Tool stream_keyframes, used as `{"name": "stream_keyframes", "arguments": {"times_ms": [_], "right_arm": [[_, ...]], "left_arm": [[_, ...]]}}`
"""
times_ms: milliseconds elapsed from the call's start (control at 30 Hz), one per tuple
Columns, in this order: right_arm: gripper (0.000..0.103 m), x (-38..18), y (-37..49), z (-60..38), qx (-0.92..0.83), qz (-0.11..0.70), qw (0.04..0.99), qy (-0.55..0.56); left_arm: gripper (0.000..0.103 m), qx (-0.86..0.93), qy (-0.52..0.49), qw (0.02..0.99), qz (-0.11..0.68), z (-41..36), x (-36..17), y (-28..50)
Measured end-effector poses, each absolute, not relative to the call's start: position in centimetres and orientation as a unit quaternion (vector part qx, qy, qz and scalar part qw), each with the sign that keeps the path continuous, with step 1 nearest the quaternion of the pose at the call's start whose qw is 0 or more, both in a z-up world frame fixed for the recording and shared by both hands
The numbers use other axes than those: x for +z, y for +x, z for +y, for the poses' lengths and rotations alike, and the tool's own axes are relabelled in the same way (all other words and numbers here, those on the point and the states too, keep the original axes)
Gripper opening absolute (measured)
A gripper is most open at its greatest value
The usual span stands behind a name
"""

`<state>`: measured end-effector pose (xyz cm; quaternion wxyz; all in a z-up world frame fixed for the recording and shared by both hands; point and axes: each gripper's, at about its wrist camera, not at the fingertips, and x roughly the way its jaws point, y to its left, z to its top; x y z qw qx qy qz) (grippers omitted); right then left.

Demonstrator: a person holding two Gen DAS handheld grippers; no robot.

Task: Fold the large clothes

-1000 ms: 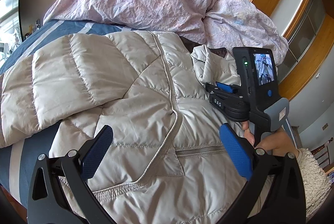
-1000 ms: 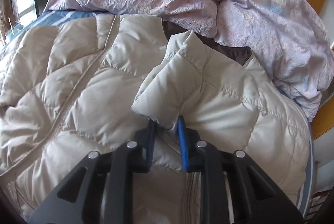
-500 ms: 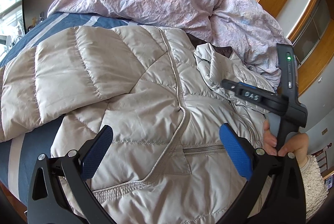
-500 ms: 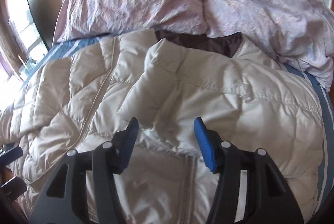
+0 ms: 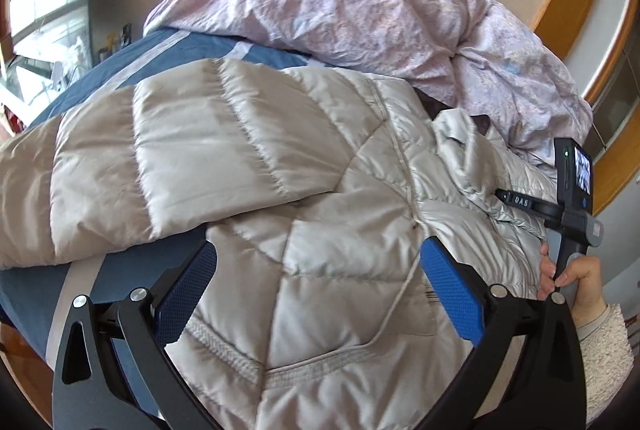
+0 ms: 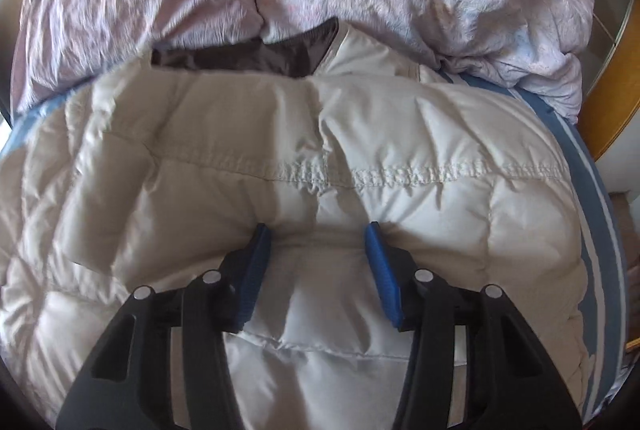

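Jacket (image 5: 320,189), pale beige, quilted, spread flat on bed (image 5: 168,53) with blue, pale-striped cover. Sleeve (image 5: 152,157) folded across front toward left of left wrist view. Dark lining (image 6: 248,55) showing at collar, just beside rumpled lilac duvet (image 5: 352,1) piled behind. Left gripper (image 5: 316,286) above lower front near hem, jaws wide apart, pads clear of fabric, nothing gripped. Right gripper (image 6: 316,262) over puffed panel below collar, jaws partly open, just closed a little after letting go; tips at or just above fabric, jacket bulging between but not pinched. Right hand (image 5: 576,278) on gripper handle at right edge of left wrist view, fleecy cuff (image 5: 604,346) below.
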<state>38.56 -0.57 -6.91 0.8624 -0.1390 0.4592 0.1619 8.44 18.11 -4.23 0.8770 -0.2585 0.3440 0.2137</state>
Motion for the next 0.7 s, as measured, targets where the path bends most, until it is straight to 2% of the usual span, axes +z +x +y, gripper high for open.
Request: {"name": "stream_keyframes", "arguments": {"times_ms": [400,567,700], "right_arm": [[0.053,-7.1,38.7,0.4,0.143,0.457,0.86,-0.176],[0.053,-7.0,38.7,0.3,0.145,0.46,0.859,-0.172],[0.053,-6.9,38.7,0.3,0.147,0.46,0.859,-0.17]], "left_arm": [[0.102,0.298,-0.281,0.855,0.317,22.5,-4.5,1.4],[0.102,0.307,-0.347,0.823,0.33,25.1,-6.1,-1.3],[0.102,0.32,-0.424,0.794,0.294,27.2,-7.1,-3.9]]}}
